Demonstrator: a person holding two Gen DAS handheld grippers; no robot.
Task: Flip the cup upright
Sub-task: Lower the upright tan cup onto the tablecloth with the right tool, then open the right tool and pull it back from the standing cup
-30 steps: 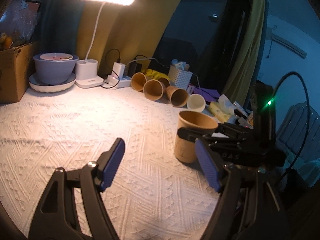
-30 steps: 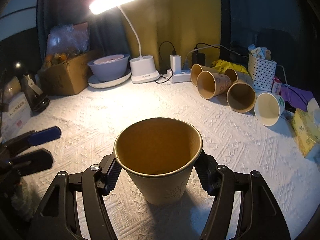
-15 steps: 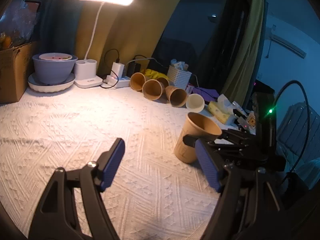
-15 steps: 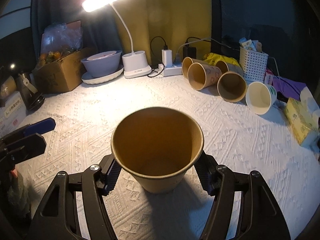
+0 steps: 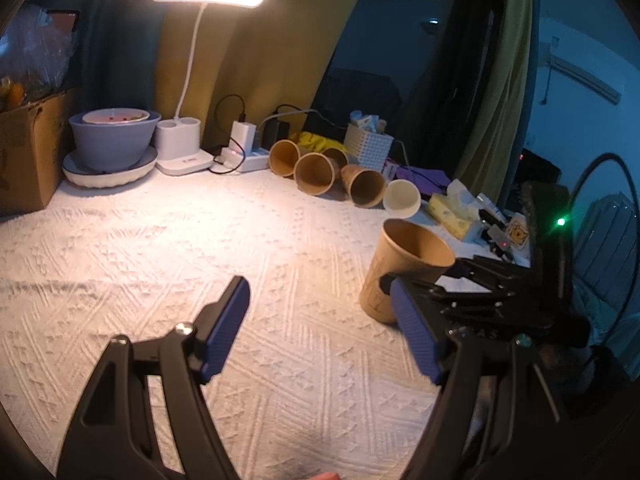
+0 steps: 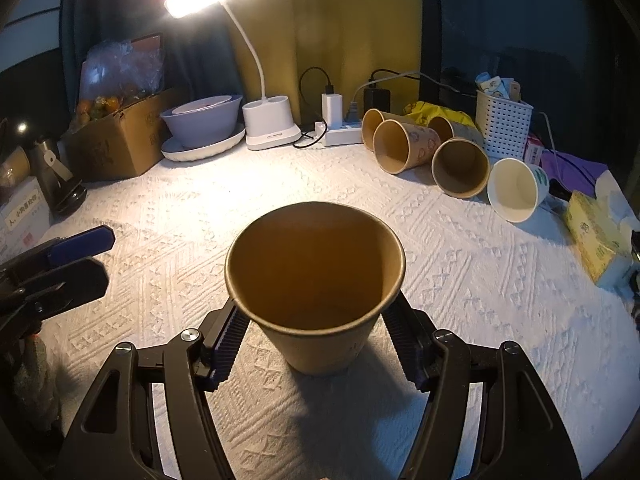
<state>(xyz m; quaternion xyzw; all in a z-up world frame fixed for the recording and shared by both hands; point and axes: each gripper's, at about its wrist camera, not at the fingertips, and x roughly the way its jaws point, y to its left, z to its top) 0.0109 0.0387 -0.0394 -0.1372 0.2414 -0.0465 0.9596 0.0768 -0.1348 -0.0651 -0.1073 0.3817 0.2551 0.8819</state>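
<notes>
1. Brown paper cup [image 6: 316, 280], mouth up, held between the jaws of the right gripper [image 6: 316, 344]. The ribbed pads press its lower wall from both sides, so the rim stays free and the thin wall is not crushed at the top.
2. Cup sits in the near-middle of the white textured cloth on the desk [image 6: 460, 280]. In the left wrist view the same cup [image 5: 400, 264] shows at the right side. Its base looks to be touching or just above the cloth; cannot tell which.
3. Long axis runs base to rim, near vertical but tilted: the rim leans toward the right gripper's camera and the base sits further out. Opening points up. Not fully plumb yet, so I judge the flip nearly done, with levelling and release left.
4. Left gripper [image 5: 320, 328] is off to the cup's left, jaws wide apart with nothing between them, just beside the cup but not touching it. Likely idle, or waiting to steady it.
5. Row of spare paper cups lying on their sides [image 6: 424, 148] at the far edge of the desk, mouths facing the cameras, well apart from the held cup. One is white inside [image 6: 516, 188].
6. White desk lamp [image 6: 272, 124] lights the cloth from behind. Purple bowl on a white plate [image 6: 204, 124] and a cardboard box [image 6: 120, 136] stand far left.
</notes>
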